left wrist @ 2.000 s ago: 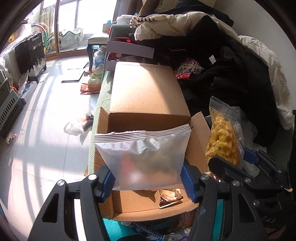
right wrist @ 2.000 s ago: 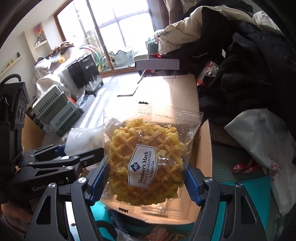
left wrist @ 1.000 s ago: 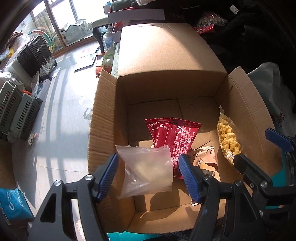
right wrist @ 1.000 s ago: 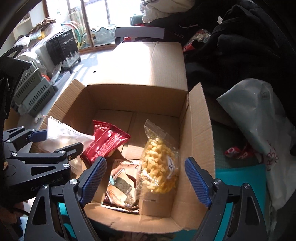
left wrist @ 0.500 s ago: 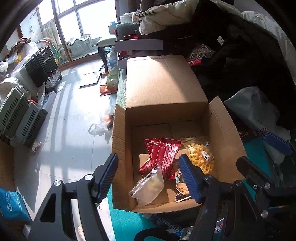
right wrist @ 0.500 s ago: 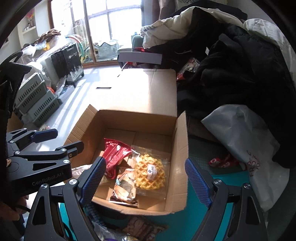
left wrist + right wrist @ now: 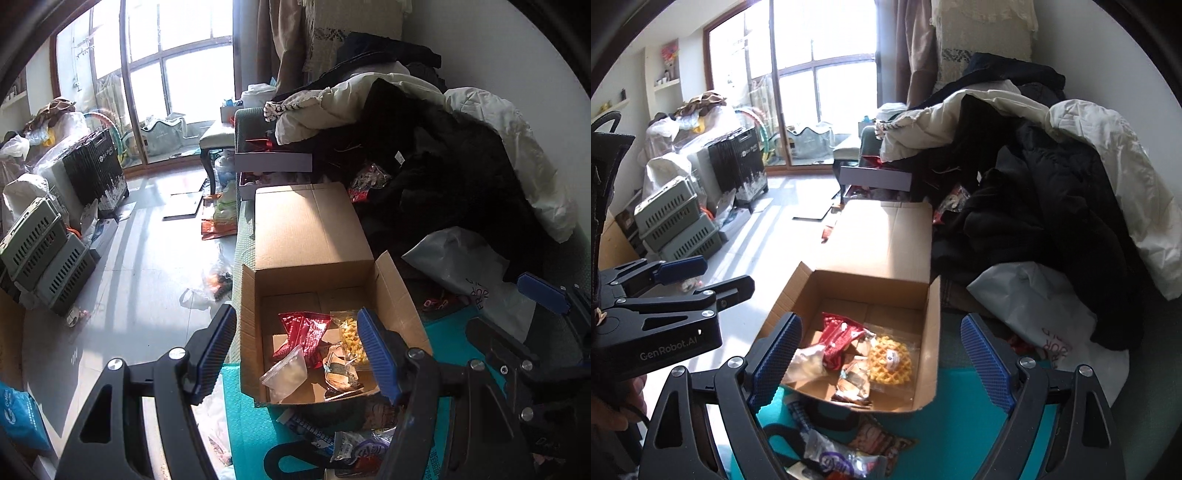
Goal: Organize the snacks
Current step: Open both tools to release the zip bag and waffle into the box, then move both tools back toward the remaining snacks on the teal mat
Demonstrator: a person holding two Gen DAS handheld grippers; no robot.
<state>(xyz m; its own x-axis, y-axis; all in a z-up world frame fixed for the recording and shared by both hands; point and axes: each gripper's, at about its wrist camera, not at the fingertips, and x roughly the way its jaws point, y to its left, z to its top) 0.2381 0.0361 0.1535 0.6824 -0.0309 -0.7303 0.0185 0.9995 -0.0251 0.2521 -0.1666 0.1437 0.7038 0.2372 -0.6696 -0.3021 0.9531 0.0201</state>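
Note:
An open cardboard box point(image 7: 314, 236) point(image 7: 886, 240) stands on a teal mat. Inside lie a red snack pack point(image 7: 303, 332) point(image 7: 840, 339), a clear zip bag point(image 7: 286, 373) point(image 7: 807, 363), a yellow waffle pack point(image 7: 352, 339) point(image 7: 890, 360) and a brown wrapper point(image 7: 340, 371) point(image 7: 853, 384). My left gripper point(image 7: 299, 354) hangs open above the box's near side with nothing between its fingers. My right gripper point(image 7: 882, 365) is also open and empty above the box. Each gripper shows at the edge of the other's view.
More snack packets point(image 7: 842, 456) lie on the teal mat point(image 7: 960, 417) in front of the box. A white plastic bag point(image 7: 1034, 314) and a heap of dark and white clothes point(image 7: 1034, 184) crowd the right. Green crates point(image 7: 40, 254) stand on the floor at left.
Both grippers let go of their bags inside the box and rose away from it. The zip bag and the waffle pack now lie in the box, which looks smaller and farther.

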